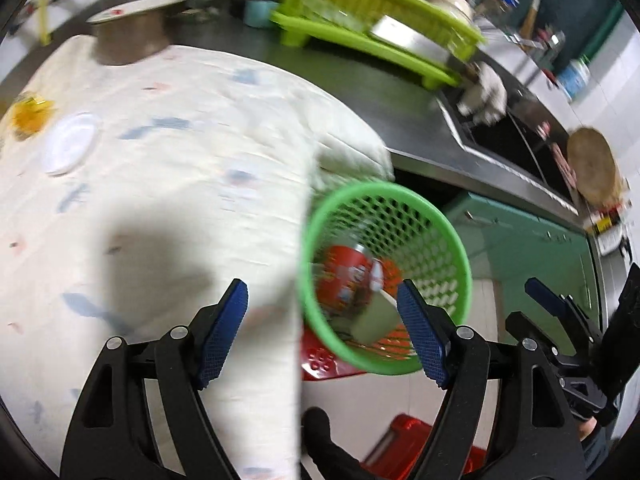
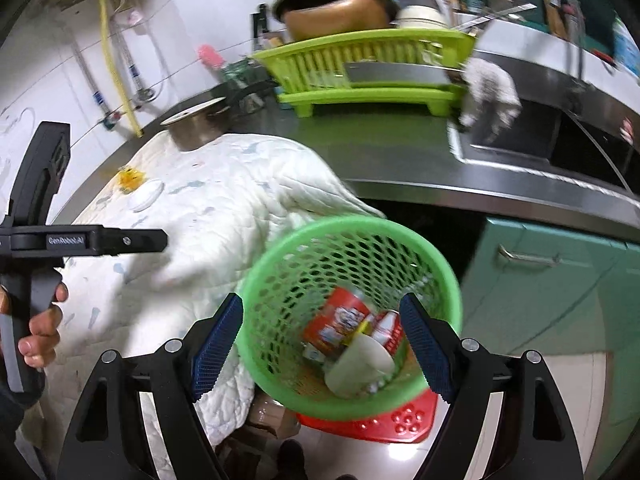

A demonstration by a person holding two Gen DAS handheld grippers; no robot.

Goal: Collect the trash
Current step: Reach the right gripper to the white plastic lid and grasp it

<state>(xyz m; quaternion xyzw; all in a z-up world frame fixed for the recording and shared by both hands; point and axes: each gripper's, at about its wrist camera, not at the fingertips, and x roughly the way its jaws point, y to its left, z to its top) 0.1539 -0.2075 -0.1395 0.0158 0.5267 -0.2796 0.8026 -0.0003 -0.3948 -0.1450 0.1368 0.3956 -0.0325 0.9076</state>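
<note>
Both tongs, left tongs (image 1: 322, 328) and right tongs (image 2: 320, 346), are hanging apart and empty while I am swinging from the quilted surface (image 1: 168, 168) and green bin (image 2: 352, 320) toward the white lid (image 1: 70, 144) and yellow wrapper (image 1: 30, 114) waiting far-side, keeping low and steady.

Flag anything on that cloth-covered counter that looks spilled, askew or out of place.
A crumpled yellow wrapper and a white plastic lid lie loose on the white cloth, not yet in the green basket. The cloth's corner is bunched and hangs off the counter edge beside the basket.
</note>
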